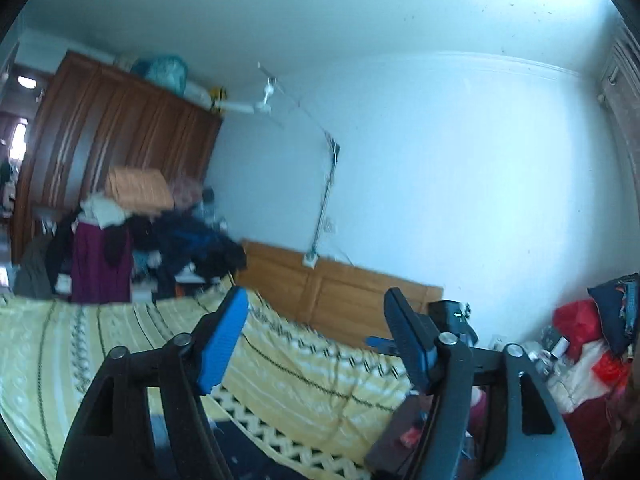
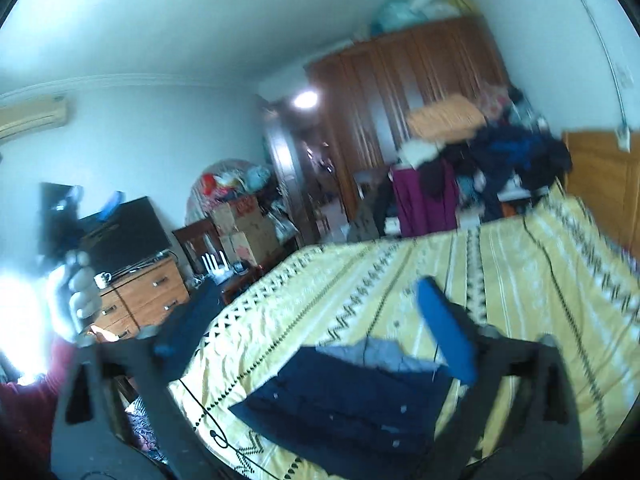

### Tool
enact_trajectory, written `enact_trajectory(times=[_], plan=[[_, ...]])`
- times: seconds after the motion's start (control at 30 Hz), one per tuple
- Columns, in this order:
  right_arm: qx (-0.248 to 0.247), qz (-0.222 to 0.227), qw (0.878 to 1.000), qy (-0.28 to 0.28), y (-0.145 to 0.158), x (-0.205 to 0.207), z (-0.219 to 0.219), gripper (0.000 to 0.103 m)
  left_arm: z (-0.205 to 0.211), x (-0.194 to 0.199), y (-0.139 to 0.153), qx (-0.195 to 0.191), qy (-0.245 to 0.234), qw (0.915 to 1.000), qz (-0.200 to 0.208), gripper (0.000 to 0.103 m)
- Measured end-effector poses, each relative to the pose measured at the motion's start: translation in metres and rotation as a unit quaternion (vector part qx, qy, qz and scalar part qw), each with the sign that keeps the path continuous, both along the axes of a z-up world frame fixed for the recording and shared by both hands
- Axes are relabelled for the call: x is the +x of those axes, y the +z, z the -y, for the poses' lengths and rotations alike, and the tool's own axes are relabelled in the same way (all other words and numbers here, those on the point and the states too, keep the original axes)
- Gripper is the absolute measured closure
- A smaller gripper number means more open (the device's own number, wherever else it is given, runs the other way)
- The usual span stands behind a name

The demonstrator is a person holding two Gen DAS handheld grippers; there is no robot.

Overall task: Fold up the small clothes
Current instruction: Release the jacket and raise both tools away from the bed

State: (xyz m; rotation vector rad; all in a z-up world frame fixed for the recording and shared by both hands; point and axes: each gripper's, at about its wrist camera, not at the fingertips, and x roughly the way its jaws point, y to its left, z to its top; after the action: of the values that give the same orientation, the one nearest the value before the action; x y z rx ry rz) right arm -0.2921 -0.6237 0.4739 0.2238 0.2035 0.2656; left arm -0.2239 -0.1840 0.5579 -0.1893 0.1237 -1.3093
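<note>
Both grippers' jaws wide apart, empty, above navy garment [image 2: 344, 404] on yellow bedspread [image 2: 520, 280].

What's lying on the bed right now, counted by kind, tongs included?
Navy garment: 1
Yellow patterned bedspread: 1
Tongs, both open: 2, left and right
Total: 4

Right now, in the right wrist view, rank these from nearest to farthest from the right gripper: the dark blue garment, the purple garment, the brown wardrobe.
1. Dark blue garment: on the yellow bedspread, right below the open right gripper.
2. Purple garment: hanging past the bed's far edge, in the clothes pile.
3. Brown wardrobe: against the back wall, behind that pile.
</note>
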Motion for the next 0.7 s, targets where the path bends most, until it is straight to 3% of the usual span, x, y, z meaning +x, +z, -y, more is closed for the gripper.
enact_trajectory(times=[0.07,0.13,0.27,0.37,0.43,0.53,0.7], plan=[[0.016,0.007,1.000,0.023,0.013,-0.004,-0.002,0.000,0.001,0.010,0.018,0.005,-0.006,0.9996,-0.028,0.023],[0.047,0.013,0.998,0.045,0.005,-0.005,-0.006,0.000,0.003,0.016,0.021,0.008,-0.017,0.9983,-0.055,0.023],[0.061,-0.052,0.997,0.013,-0.064,0.022,-0.027,0.000,0.017,0.006,0.011,0.012,-0.043,0.9967,-0.067,0.020],[0.109,-0.096,0.989,0.004,-0.130,0.041,-0.040,0.000,0.024,-0.001,-0.001,0.007,-0.064,0.9947,-0.080,0.015],[0.169,-0.093,0.981,0.019,-0.170,0.048,-0.050,0.000,0.029,-0.003,-0.009,0.002,-0.077,0.9926,-0.094,0.014],[0.274,-0.070,0.958,0.040,-0.215,0.062,-0.070,0.000,0.035,-0.006,-0.020,-0.026,-0.101,0.9885,-0.109,0.014],[0.324,-0.055,0.942,0.065,-0.244,0.111,-0.114,0.000,0.059,-0.013,-0.022,-0.067,-0.156,0.9778,-0.123,0.014]])
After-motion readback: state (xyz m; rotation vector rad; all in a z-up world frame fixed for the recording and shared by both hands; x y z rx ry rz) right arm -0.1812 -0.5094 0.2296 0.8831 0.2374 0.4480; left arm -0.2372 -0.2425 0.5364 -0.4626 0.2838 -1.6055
